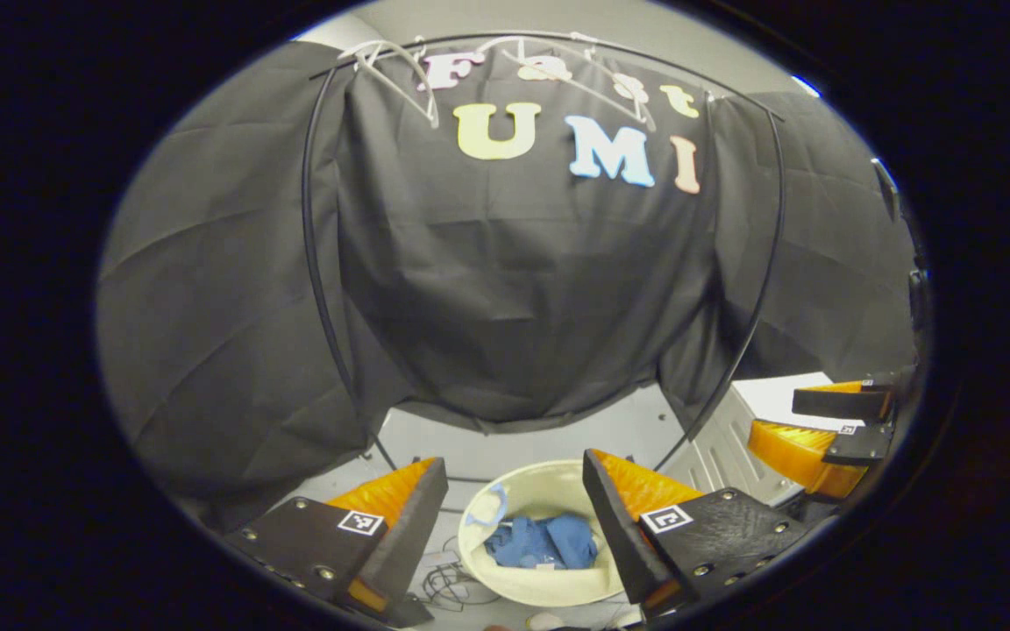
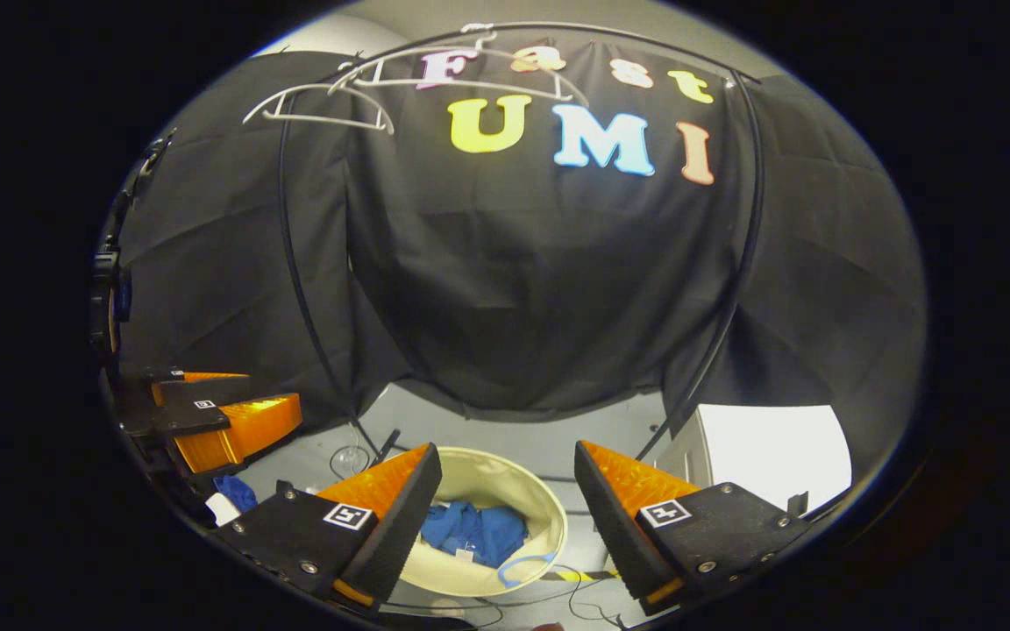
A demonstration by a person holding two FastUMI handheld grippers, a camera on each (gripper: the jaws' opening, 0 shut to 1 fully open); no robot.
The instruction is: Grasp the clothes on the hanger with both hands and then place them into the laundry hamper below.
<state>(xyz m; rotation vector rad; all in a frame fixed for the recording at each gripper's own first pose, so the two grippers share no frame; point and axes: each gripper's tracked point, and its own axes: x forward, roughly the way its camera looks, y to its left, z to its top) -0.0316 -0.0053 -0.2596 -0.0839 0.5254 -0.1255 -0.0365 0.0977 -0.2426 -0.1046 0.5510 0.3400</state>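
Observation:
A blue garment (image 1: 544, 541) lies crumpled inside the round cream laundry hamper (image 1: 533, 487) on the floor, seen between the fingers of my left gripper (image 1: 514, 517), which is open and holds nothing. In the right gripper view the same blue garment (image 2: 474, 530) rests in the hamper (image 2: 492, 478) below my right gripper (image 2: 509, 508), also open and empty. Two bare white hangers (image 1: 400, 74) (image 2: 330, 101) hang on the black rail at the top. The right gripper (image 1: 838, 429) shows at the right edge of the left gripper view, the left gripper (image 2: 207, 421) at the left edge of the right gripper view.
A black arched clothes rack (image 1: 316, 263) frames the booth's black cloth wall. A white box (image 2: 764, 443) stands to the right of the hamper. Cables (image 1: 448, 583) lie on the grey floor by the hamper, and a blue loop (image 2: 527, 565) rests at the hamper's rim.

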